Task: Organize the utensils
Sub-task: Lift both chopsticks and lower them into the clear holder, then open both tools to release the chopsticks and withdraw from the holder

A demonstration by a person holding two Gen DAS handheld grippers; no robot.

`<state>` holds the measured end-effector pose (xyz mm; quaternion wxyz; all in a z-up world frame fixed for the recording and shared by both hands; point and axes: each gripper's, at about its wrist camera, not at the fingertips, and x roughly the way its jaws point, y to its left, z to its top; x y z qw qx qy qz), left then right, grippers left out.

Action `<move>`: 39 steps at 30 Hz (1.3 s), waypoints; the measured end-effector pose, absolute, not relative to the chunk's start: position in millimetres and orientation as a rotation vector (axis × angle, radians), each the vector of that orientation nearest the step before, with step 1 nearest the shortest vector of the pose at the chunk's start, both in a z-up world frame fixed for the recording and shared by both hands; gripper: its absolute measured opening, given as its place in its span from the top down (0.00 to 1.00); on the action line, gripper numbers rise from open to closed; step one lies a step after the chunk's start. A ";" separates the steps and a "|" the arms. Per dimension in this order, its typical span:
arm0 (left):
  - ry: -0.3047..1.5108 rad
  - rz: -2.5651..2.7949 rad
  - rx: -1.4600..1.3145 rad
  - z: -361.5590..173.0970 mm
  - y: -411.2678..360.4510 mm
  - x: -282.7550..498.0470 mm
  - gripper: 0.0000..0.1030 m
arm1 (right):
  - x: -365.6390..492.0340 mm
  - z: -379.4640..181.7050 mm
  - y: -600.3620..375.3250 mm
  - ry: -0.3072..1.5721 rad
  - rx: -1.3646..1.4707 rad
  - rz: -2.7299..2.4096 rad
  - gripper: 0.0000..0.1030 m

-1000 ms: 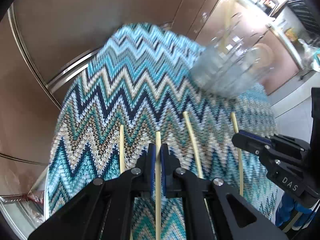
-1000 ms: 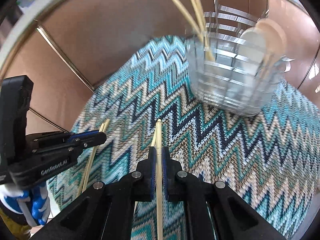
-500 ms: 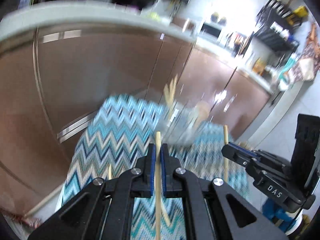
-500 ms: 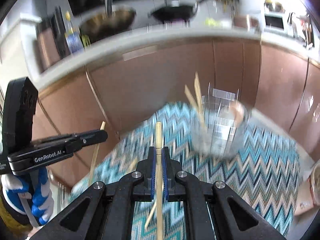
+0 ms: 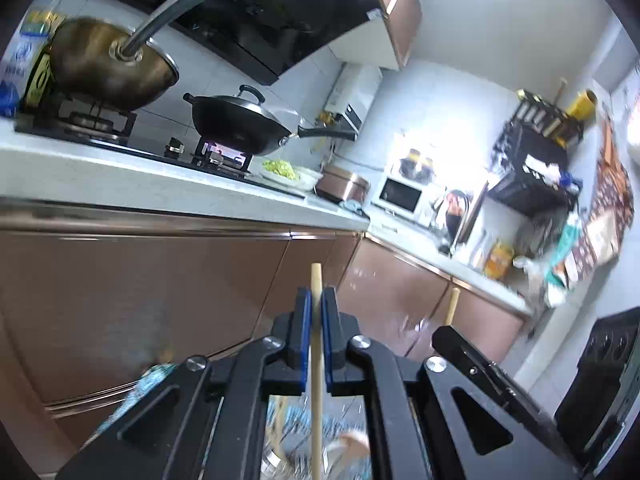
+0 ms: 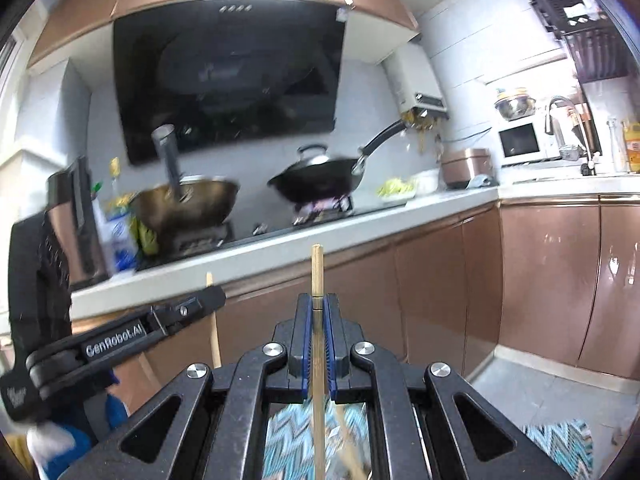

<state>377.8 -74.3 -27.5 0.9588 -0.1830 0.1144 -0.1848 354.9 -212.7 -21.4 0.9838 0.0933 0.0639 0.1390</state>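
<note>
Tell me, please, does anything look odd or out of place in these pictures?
Nothing is spilled or broken. The left gripper and the right gripper are each shut on one wooden chopstick, both sticks upright. The black wok on the stove sits over a lit burner, with nobody visible at it.

A home kitchen — a black lidded wok (image 5: 240, 124) on a gas hob, a glossy black range hood (image 6: 228, 76), copper-brown base cabinets (image 6: 548, 280), a white microwave (image 6: 522, 142).
</note>
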 end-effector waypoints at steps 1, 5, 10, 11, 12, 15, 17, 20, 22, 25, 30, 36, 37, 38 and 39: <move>0.220 -0.364 -0.377 -32.7 -78.9 388.4 0.95 | 363.6 -23.9 -215.0 0.114 0.194 0.270 0.94; 0.203 -0.333 -0.380 -53.6 -92.1 417.4 0.95 | 393.5 -42.8 -222.6 0.098 0.214 0.256 0.94; 0.194 -0.287 -0.384 -82.9 -100.4 437.6 0.95 | 410.1 -76.5 -221.7 0.125 0.178 0.241 0.94; 0.191 -0.281 -0.383 -88.4 -102.0 440.0 0.95 | 410.9 -83.2 -220.9 0.133 0.167 0.236 0.94; 0.188 -0.276 -0.383 -93.0 -102.9 442.1 0.95 | 412.5 -88.8 -220.2 0.139 0.155 0.231 0.94; 0.160 -0.253 -0.383 -104.6 -104.7 440.5 0.95 | 412.2 -103.3 -218.3 0.155 0.129 0.214 0.94; 0.148 -0.246 -0.380 -111.6 -104.7 435.8 0.95 | 409.0 -110.7 -219.7 0.166 0.124 0.207 0.94; 0.149 -0.233 -0.374 -117.2 -105.4 430.6 0.94 | 402.6 -114.8 -221.3 0.179 0.117 0.199 0.93; 0.164 -0.238 -0.373 -117.0 -103.9 427.0 0.92 | 397.7 -113.9 -223.5 0.183 0.119 0.195 0.92; 0.161 -0.233 -0.370 -109.8 -99.1 415.5 0.72 | 390.1 -108.9 -226.5 0.185 0.123 0.178 0.72; 0.137 -0.201 -0.377 -86.7 -79.3 386.1 0.50 | 365.4 -87.0 -227.1 0.158 0.125 0.156 0.54; 0.157 -0.136 -0.338 -50.7 -54.6 344.0 0.44 | 325.2 -54.9 -224.3 0.130 0.124 0.129 0.35; 0.165 -0.124 -0.325 -44.6 -52.0 336.0 0.44 | 315.4 -48.8 -223.7 0.129 0.125 0.121 0.33; 0.171 -0.120 -0.315 -40.1 -49.6 328.9 0.42 | 309.9 -44.9 -223.0 0.129 0.126 0.116 0.30; 0.174 -0.116 -0.308 -35.8 -46.4 320.1 0.40 | 299.5 -39.3 -222.2 0.126 0.127 0.114 0.26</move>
